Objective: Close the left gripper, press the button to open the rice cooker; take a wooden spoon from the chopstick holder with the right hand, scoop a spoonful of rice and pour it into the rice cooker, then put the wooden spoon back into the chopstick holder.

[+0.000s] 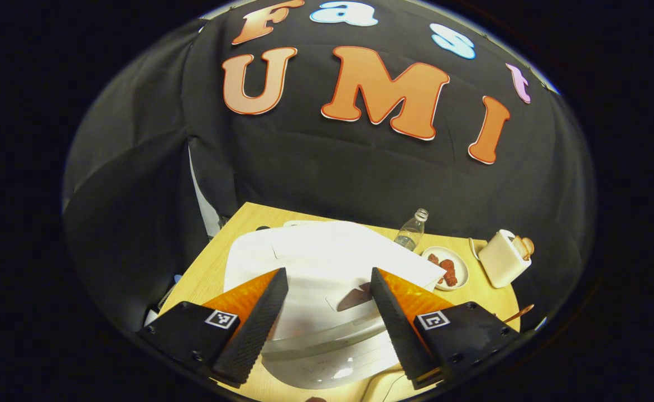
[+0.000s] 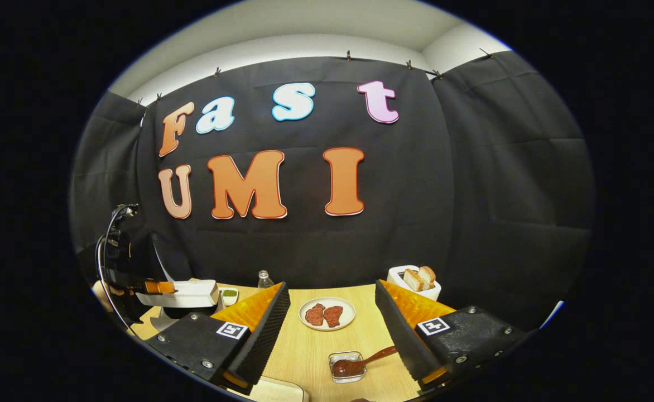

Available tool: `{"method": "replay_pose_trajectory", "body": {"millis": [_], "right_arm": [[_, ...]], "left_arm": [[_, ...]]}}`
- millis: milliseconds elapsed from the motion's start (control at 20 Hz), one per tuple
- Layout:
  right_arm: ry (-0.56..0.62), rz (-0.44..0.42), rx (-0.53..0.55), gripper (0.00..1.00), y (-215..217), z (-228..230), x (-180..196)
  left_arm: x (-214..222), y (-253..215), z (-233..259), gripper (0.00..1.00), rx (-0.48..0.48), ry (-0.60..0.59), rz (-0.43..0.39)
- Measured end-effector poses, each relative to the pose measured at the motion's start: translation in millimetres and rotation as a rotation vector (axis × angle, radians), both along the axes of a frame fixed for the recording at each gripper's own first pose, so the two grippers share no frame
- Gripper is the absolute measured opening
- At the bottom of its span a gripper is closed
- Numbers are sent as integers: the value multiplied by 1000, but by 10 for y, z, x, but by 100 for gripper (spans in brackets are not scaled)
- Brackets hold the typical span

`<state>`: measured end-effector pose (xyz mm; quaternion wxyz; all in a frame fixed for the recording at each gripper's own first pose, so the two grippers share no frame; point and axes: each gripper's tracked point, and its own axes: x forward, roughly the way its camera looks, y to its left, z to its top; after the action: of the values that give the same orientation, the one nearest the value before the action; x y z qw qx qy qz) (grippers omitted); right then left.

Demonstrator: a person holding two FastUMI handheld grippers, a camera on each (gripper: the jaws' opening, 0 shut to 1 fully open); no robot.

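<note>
Item 1, your left tongs (image 1: 328, 296): the 2 fingers stand spread apart, gripping nothing, and hang just above the white rice cooker (image 1: 327, 262). The cooker's lid is down; its dark latch button (image 1: 355, 297) lies between the 2 fingertips, nearer the right-hand one.

Item 2, your right tongs (image 2: 331, 306): spread apart, gripping nothing, over the wooden table (image 2: 310, 352). The wooden spoon (image 2: 360, 363) rests with its bowl in a small clear dish (image 2: 345, 365) low between the fingers, its handle running up toward the right-hand finger; whether it touches that finger you cannot tell.

Item 3, other stock:
- A white plate (image 2: 327, 314) with 2 pieces of reddish food, farther off between the right tongs' fingers.
- A white toaster (image 2: 414, 282) with bread, beyond the right-hand finger.
- A clear bottle (image 1: 412, 230) behind the cooker.

In the right gripper view the rice cooker (image 2: 184, 293) sits far left, with your left tongs (image 2: 157, 287) at it.
</note>
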<state>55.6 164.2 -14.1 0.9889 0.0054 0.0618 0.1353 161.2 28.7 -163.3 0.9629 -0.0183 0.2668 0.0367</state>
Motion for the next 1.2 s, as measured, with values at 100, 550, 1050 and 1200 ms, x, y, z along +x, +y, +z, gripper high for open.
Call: {"method": "replay_pose_trajectory", "body": {"millis": [100,550,1050,1200], "right_arm": [[23,3,-1,95,15,-69,12],[76,0,31,95,-14,-259,75],[108,-6,30,95,-82,-451,82],[120,-15,33,95,-128,-475,43]], "left_arm": [[-27,1,-123,100,2,0,18],[-29,1,-494,100,63,31,46],[69,-44,-606,100,120,68,-12],[88,-53,-585,100,135,61,-11]]}}
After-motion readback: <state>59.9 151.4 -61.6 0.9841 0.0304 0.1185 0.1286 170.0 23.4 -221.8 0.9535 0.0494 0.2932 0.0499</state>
